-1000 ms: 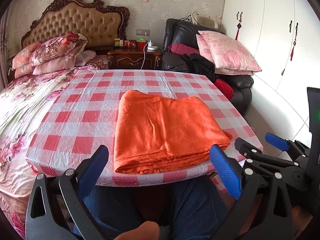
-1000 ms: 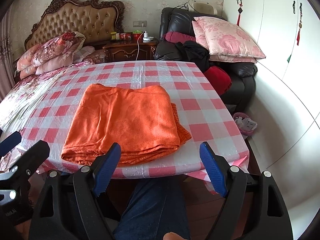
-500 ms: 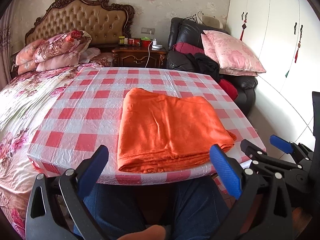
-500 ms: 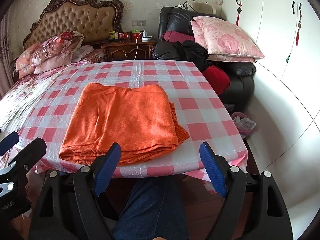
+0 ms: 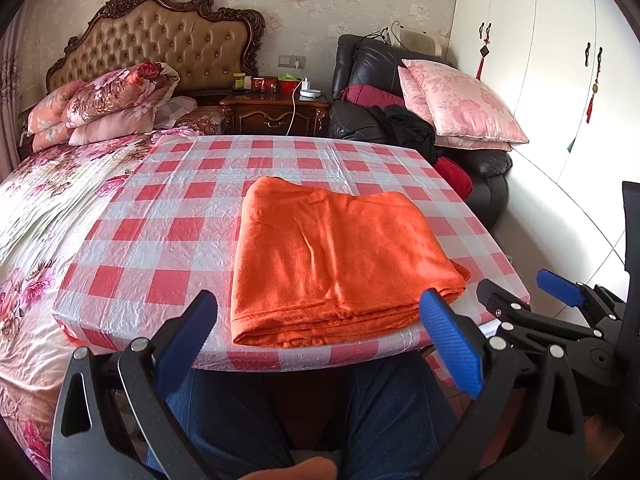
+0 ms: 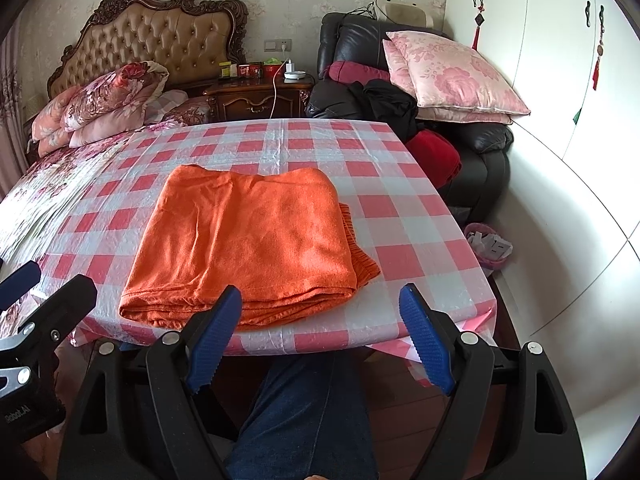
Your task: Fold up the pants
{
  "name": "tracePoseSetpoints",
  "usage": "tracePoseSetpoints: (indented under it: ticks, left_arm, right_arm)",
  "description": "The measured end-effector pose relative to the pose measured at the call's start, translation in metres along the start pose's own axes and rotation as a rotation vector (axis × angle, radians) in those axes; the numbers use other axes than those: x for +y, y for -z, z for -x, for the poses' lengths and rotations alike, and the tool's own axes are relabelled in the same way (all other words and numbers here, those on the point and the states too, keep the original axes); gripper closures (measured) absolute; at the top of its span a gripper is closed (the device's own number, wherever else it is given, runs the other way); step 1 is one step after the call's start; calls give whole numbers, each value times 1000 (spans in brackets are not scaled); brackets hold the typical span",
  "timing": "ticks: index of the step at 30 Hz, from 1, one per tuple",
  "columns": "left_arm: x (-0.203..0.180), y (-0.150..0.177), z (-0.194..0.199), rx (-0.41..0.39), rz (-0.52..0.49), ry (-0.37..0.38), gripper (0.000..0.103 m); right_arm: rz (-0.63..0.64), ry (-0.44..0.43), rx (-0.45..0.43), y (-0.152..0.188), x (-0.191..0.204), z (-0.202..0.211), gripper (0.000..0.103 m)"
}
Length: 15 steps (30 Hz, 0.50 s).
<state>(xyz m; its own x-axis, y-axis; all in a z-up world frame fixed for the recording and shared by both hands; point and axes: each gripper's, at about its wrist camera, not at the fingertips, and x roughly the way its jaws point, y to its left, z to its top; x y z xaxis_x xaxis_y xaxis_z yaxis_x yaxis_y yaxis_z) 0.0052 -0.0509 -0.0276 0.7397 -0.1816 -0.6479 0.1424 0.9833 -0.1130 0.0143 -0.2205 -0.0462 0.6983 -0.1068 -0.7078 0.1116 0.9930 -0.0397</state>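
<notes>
Left wrist view: the folded orange pants (image 5: 336, 264) lie flat near the front edge of the checked table (image 5: 168, 200), exactly as a second ago (nothing has shifted on the cloth). Left gripper (image 5: 320, 344) and right gripper (image 6: 320, 328) hang just short of that edge, both spread wide, gripping nothing, unmoved since the earlier frames.

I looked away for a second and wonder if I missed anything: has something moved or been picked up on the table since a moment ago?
Nothing visibly changed. The folded orange pants lie flat near the front edge of the checked table, untouched. The left gripper and right gripper both stay open and empty, held back from the table edge over the person's lap.
</notes>
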Motion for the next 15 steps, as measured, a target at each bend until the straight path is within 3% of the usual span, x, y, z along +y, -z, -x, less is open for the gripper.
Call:
tracePoseSetpoints:
  ticks: [15]
  left_arm:
    - [0, 0, -2, 4, -4, 8, 2]
  right_arm:
    - [2, -1, 0, 0, 0, 0, 25]
